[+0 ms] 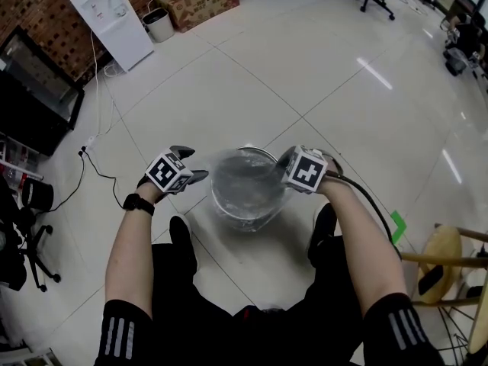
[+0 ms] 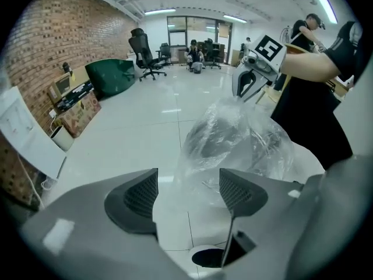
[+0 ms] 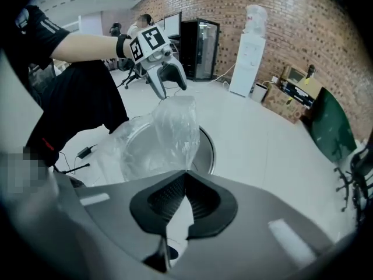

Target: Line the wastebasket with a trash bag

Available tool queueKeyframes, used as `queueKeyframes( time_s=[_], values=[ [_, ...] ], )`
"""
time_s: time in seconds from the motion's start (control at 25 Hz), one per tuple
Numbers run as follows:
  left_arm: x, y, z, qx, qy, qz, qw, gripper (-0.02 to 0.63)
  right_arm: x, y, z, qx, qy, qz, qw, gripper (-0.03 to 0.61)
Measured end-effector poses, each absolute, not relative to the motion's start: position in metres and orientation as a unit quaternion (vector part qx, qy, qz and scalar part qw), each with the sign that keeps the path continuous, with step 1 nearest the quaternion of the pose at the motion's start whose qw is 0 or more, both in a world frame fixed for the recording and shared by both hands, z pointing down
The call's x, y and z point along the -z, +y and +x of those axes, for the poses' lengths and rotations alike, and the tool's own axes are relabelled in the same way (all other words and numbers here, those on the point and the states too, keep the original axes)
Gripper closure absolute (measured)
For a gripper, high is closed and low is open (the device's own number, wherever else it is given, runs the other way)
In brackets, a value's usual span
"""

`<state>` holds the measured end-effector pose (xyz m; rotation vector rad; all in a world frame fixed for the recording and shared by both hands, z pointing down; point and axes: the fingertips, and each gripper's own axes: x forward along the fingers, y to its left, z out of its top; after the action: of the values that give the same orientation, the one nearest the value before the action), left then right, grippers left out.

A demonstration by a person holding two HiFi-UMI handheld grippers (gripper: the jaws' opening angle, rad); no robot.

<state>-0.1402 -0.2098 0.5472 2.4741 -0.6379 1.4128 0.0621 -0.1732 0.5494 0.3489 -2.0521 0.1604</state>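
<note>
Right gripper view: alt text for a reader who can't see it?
The right gripper, jaws shut, pinches the edge of a clear bag draped over a metal wastebasket on a white floor. Opposite, the left gripper hovers above it, jaws open.

The left gripper (image 2: pixel 186 194) fingers (image 2: pixel 137 200) spread; right gripper (image 3: pixel 185 182) fingers (image 3: pixel 205 202) pinch the trash bag (image 3: pixel 169 133).
</note>
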Motion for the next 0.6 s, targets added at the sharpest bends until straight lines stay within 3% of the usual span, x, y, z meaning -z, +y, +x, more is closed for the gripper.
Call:
queueKeyframes(
  time_s=[0.2, 0.24, 0.36, 0.4, 0.6],
  values=[
    [-0.563, -0.22, -0.129, -0.475, -0.208, 0.842, 0.147, 0.37, -0.561, -0.2, 0.077, -0.059, -0.841, 0.182, 0.505, 0.572],
    [-0.568, -0.221, -0.127, -0.477, -0.207, 0.84, 0.151, 0.406, -0.564, -0.205, 0.079, -0.063, -0.838, 0.19, 0.507, 0.572],
    [-0.58, -0.231, -0.129, -0.502, -0.217, 0.825, 0.144, 0.595, -0.572, -0.221, 0.089, -0.069, -0.828, 0.213, 0.514, 0.572],
    [-0.582, -0.236, -0.13, -0.508, -0.222, 0.82, 0.141, 0.62, -0.573, -0.228, 0.091, -0.069, -0.826, 0.222, 0.513, 0.572],
    [-0.597, -0.257, -0.132, -0.528, -0.242, 0.803, 0.137, 0.62, -0.589, -0.254, 0.092, -0.088, -0.822, 0.241, 0.508, 0.572]
  ],
)
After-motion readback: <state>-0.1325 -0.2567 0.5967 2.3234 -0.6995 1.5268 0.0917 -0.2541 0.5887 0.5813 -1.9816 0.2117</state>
